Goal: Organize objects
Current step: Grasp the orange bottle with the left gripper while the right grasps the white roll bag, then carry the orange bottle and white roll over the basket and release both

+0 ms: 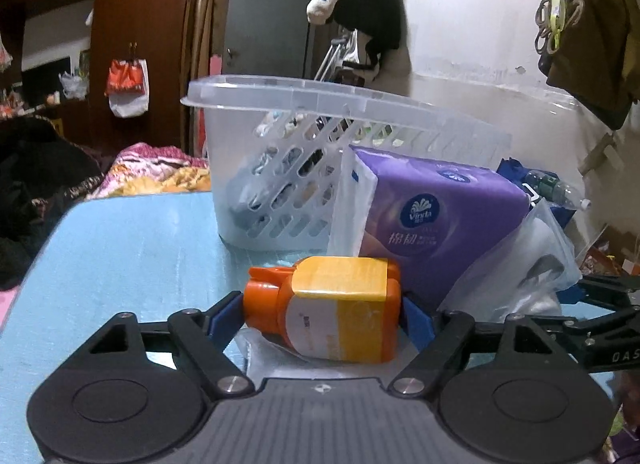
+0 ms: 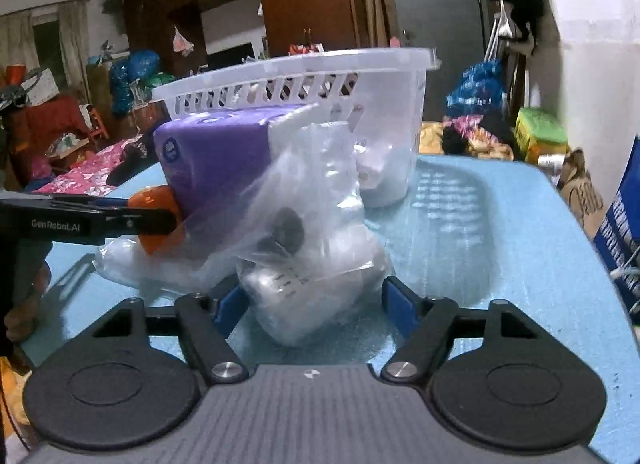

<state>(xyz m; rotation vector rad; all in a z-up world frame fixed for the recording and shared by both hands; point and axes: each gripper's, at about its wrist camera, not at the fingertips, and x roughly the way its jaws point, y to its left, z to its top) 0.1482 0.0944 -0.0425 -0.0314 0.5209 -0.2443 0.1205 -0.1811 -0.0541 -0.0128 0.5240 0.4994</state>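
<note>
Your left gripper is clamped on the orange bottle; right gripper brackets the plastic bag, contact unclear. Basket contents indistinct.

cluttered room, dark wooden wardrobe
</note>
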